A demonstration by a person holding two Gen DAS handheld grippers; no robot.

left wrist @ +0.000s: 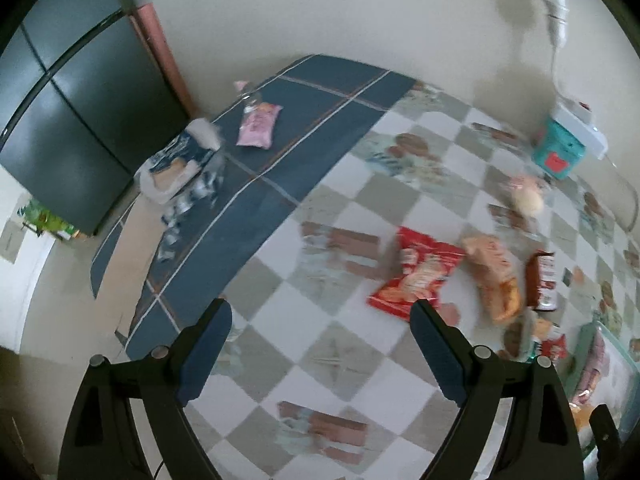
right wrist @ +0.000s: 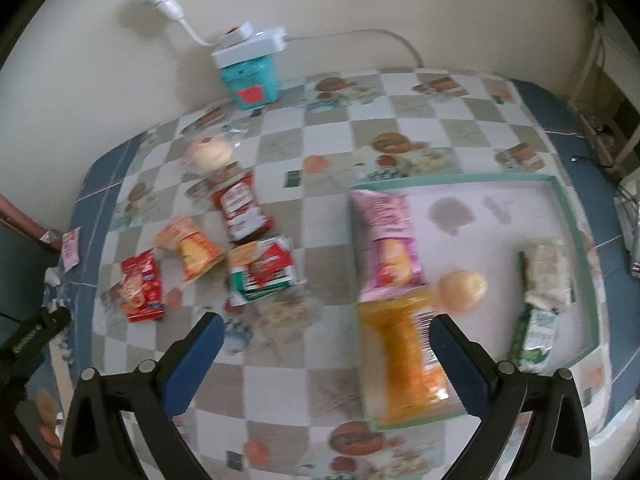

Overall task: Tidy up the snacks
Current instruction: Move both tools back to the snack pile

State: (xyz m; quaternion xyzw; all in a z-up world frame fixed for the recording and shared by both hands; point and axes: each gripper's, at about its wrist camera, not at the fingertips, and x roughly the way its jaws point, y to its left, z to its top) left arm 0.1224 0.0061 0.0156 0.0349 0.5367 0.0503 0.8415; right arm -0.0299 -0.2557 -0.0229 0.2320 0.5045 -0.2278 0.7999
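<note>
Checked tablecloth (right wrist: 400,96) held loose snacks left of the tray (right wrist: 576,216). Both grippers, left gripper (left wrist: 320,344) and right gripper (right wrist: 326,354), hung wide and empty. Blur hid edges, so probably best to square over the green-red packet (right wrist: 266,270) before closing.

A home kitchen: a dark fridge (left wrist: 68,120) beside a table with a checked tablecloth (left wrist: 320,340).

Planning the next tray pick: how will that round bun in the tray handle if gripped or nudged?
The round bun looks soft, so it would probably squash under a firm pinch. Its rounded shape may roll on the tray if nudged. Likely light.
</note>
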